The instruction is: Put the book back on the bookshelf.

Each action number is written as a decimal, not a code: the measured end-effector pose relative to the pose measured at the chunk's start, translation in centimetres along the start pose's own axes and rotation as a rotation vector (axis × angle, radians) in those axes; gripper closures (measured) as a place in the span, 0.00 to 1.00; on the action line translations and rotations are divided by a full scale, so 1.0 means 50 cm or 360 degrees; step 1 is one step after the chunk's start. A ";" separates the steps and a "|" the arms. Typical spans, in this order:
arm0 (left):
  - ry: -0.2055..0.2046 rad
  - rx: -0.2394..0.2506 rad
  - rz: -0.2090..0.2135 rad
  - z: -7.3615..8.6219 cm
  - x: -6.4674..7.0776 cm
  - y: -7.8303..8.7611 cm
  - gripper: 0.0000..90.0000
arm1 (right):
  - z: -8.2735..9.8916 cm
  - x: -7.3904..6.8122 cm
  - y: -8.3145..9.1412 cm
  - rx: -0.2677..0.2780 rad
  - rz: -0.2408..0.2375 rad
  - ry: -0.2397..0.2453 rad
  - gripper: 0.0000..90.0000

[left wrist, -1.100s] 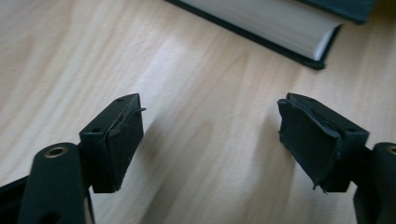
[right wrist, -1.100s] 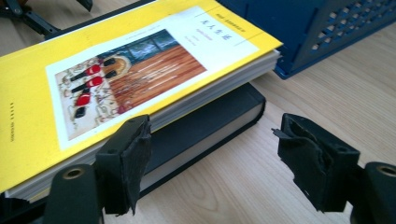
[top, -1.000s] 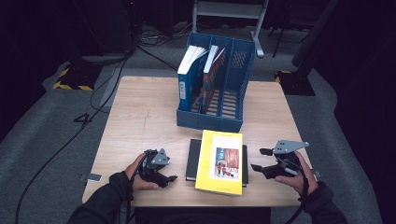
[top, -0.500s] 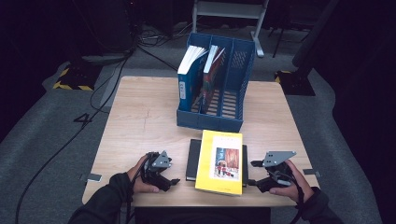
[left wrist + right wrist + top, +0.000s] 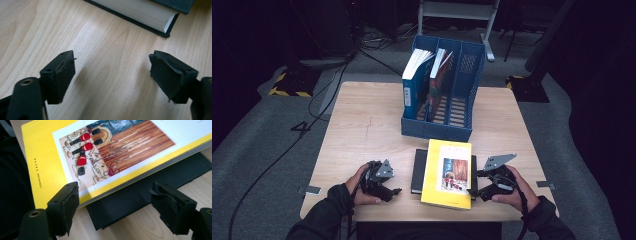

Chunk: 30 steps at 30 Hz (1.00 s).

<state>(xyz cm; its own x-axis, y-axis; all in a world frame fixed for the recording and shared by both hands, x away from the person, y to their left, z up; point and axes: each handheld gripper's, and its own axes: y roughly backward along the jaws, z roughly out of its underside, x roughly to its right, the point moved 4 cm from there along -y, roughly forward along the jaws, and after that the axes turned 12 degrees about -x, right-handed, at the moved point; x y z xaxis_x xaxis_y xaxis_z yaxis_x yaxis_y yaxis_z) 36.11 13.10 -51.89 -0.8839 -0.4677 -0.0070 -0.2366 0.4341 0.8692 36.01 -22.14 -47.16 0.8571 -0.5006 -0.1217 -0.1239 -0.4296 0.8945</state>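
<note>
The table has wide bare wood on its left half and behind the left hand; its right and near edges lie close to the right hand. A blue rack stands at the back middle, with two books upright in its left slots and its right slots free. In front of it, near the table's front edge, the yellow book lies flat on a black book — the black one sticks out at the left and, in the right gripper view, under the yellow one's edge.

The right gripper sits just beside the yellow book's right edge. Its jaws have just been opening and stand wide apart, gripping nothing; in the right gripper view the yellow book and the black book lie just ahead of the gap, the left jaw overlapping the yellow cover's edge.

The left gripper rests left of the books over bare wood. Its jaws have just been closing a little but remain wide apart and empty — the black book lies well ahead of them.
</note>
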 end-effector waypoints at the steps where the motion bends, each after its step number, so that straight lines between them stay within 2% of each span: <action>1: -0.0010 0.0021 0.0000 -0.004 -0.001 0.006 0.23 | -0.003 0.002 -0.001 -0.0007 0.0002 0.0002 0.24; 2: -0.0024 0.0039 -0.0025 -0.010 -0.003 0.011 0.23 | -0.006 0.004 -0.003 -0.0019 -0.0006 -0.0002 0.24; 4: -0.0031 0.0089 -0.0015 -0.030 -0.008 0.019 0.23 | -0.015 0.010 -0.009 -0.0072 -0.0035 -0.0010 0.21; 6: -0.0044 0.0095 -0.0038 -0.038 -0.010 0.019 0.23 | -0.020 0.013 -0.013 -0.0088 -0.0057 -0.0020 0.20; 7: -0.0049 0.0106 -0.0070 -0.057 -0.013 0.020 0.23 | -0.025 0.019 -0.017 -0.0126 -0.0113 -0.0034 0.20; 9: -0.0064 0.0090 -0.0110 -0.068 -0.015 0.018 0.23 | -0.028 0.021 -0.017 -0.0151 -0.0114 -0.0004 0.19; 11: -0.0078 0.0106 -0.0079 -0.078 -0.015 0.017 0.23 | -0.033 0.022 -0.019 -0.0172 -0.0127 0.0004 0.19; 13: -0.0119 0.0095 -0.0073 -0.090 -0.014 0.014 0.23 | -0.038 0.022 -0.020 -0.0181 -0.0129 0.0013 0.18; 14: -0.0119 0.0095 -0.0073 -0.090 -0.014 0.014 0.23 | -0.038 0.022 -0.020 -0.0181 -0.0129 0.0013 0.18; 19: -0.0225 0.0056 -0.0082 -0.136 -0.004 -0.008 0.25 | -0.042 0.022 -0.024 -0.0163 -0.0122 0.0028 0.17; 25: -0.0261 0.0010 -0.0026 -0.172 -0.016 -0.030 0.21 | -0.041 0.017 -0.021 -0.0135 -0.0080 0.0053 0.18; 26: -0.0267 0.0007 0.0006 -0.174 -0.021 -0.032 0.17 | -0.040 0.014 -0.018 -0.0125 -0.0056 0.0061 0.18; 27: -0.0267 0.0007 0.0006 -0.174 -0.021 -0.032 0.17 | -0.040 0.013 -0.016 -0.0117 -0.0048 0.0067 0.19; 30: -0.0240 0.0018 0.0063 -0.172 -0.028 -0.037 0.16 | -0.043 0.011 -0.012 -0.0113 -0.0029 0.0089 0.19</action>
<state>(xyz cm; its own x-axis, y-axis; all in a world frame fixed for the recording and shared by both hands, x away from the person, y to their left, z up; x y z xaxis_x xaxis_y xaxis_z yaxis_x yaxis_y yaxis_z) 41.26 6.33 -49.21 -0.9429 -0.3296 -0.0475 -0.2040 0.4592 0.8646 37.62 -20.54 -46.82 0.8857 -0.4495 -0.1160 -0.0738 -0.3831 0.9208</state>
